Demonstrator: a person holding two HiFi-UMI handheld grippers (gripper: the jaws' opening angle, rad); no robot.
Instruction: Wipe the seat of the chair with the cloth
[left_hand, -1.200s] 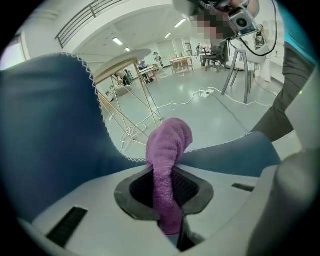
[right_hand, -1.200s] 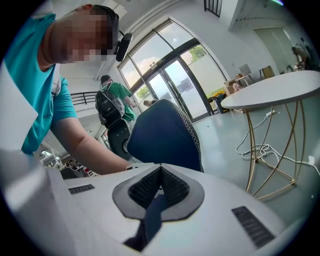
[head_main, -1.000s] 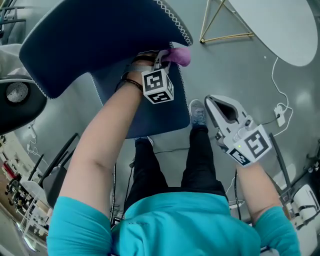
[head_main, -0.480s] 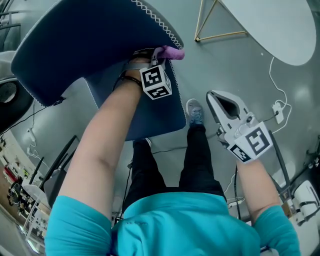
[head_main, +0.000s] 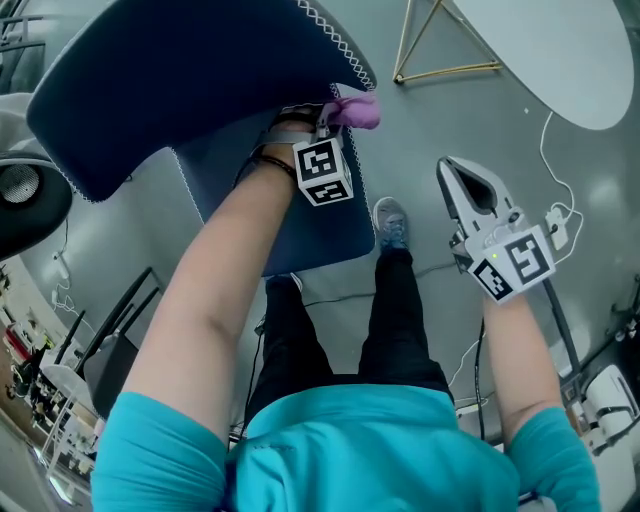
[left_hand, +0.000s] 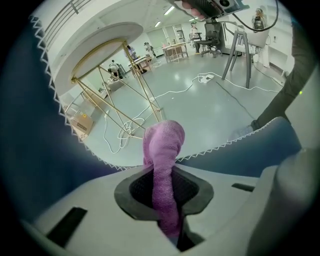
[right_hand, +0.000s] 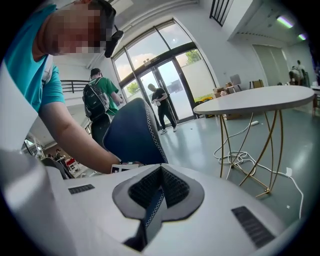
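Cloth (left_hand: 163, 150) lengthwise along left claw (left_hand: 167, 197) (outward)

I am finding no words, brands or numbers that I can read. The cube (head_main: 322, 172) on the left gripper (head_main: 338, 112) and the cube (head_main: 518, 264) on the right gripper (head_main: 462, 172) are showing only black-and-white square markers, no letters. A box (left_hand: 82, 124) on the floor is carrying what may be a label, but it is coming through too small to read.
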